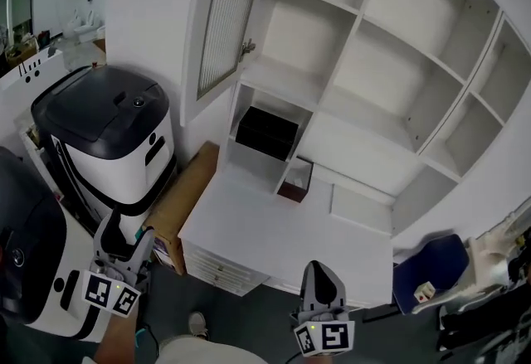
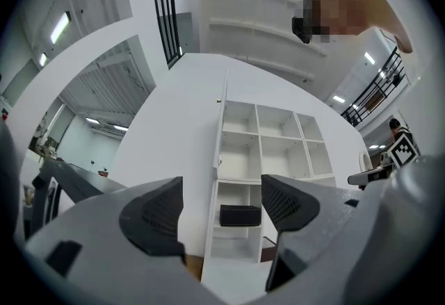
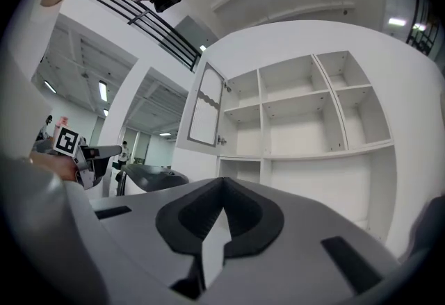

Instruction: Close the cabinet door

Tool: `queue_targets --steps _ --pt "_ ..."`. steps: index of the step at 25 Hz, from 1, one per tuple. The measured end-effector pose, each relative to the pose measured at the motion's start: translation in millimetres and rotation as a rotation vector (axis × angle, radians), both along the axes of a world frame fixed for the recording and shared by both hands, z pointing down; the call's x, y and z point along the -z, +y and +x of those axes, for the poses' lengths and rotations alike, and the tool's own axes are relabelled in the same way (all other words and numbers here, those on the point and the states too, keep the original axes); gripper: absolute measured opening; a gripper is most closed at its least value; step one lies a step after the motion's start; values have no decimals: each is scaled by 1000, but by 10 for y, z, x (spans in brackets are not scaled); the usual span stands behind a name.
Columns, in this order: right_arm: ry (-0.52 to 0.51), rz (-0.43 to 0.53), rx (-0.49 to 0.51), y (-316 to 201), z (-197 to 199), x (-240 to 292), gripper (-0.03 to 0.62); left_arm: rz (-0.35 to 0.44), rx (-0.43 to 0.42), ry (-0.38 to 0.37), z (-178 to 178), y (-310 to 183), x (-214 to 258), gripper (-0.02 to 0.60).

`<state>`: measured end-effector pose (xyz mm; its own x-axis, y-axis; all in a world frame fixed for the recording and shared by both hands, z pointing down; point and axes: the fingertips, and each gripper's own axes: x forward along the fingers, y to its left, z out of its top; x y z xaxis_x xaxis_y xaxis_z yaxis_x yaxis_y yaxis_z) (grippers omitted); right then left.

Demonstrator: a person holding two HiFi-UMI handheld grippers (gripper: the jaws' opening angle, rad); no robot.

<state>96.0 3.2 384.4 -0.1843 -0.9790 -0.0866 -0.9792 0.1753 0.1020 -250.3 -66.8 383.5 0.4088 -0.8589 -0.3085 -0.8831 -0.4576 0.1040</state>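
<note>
The white cabinet door (image 1: 222, 18) with a ribbed glass panel stands swung open at the upper left of the shelf unit (image 1: 390, 80). The right gripper view shows the door (image 3: 201, 110) ajar, its latch knob on the inner edge. In the left gripper view the door (image 2: 221, 133) appears edge-on. My left gripper (image 1: 124, 231) is low at the left, well short of the cabinet, open with nothing between its fingers (image 2: 154, 213). My right gripper (image 1: 320, 269) is at the bottom centre in front of the desk, shut and empty, its tips meeting (image 3: 222, 187).
A white desk (image 1: 265, 230) with drawers juts out below the shelves. A black box (image 1: 265, 133) fills one lower cubby and a small dark red box (image 1: 296, 180) stands beside it. A black-topped white machine (image 1: 116, 134), a cardboard box (image 1: 187, 196) and a blue chair (image 1: 431, 269) flank the desk.
</note>
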Motion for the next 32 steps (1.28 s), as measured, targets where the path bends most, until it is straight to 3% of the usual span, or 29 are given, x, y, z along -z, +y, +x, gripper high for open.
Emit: queue_targets --steps 5,11,19,32 --pt "60 2 -47 -519 -91 99 -2 61 -92 13 112 -871 150 334" --pt "52 -49 -120 -834 132 -5 -2 120 -140 4 358 -1514 370 334" --pt "18 -13 -93 -1333 476 59 -2 217 -107 -11 642 -1944 769 334" --pt "-19 40 -44 -1806 793 181 -2 341 -5 10 749 -2247 1277 310"
